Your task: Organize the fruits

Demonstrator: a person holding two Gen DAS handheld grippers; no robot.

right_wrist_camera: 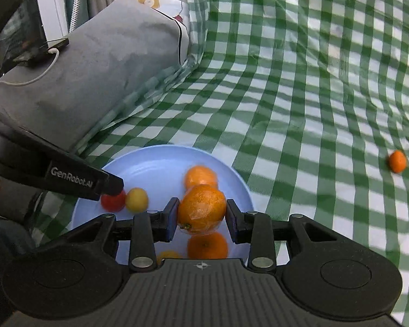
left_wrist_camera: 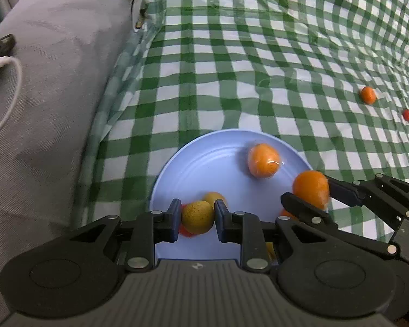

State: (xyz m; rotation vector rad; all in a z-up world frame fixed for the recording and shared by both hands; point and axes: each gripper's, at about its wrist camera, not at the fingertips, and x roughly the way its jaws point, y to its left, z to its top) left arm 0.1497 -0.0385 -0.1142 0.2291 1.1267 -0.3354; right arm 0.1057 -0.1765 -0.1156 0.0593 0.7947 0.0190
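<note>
On the checked cloth [left_wrist_camera: 231,54], right tongs [right_wrist_camera: 201,215] clamp an orange [right_wrist_camera: 201,207] above the plate [right_wrist_camera: 150,163].

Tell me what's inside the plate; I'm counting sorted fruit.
On the plate: oranges and yellow and red fruits. The grippers cover part of it, so the count is uncertain.

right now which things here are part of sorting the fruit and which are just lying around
Part of the job:
- blue plate
- yellow fruit in the left gripper
- wrapped orange in the right gripper
- loose orange on the cloth
- small red fruit on the cloth

Just lying about:
- grey cushion
- white cable
- checked cloth
</note>
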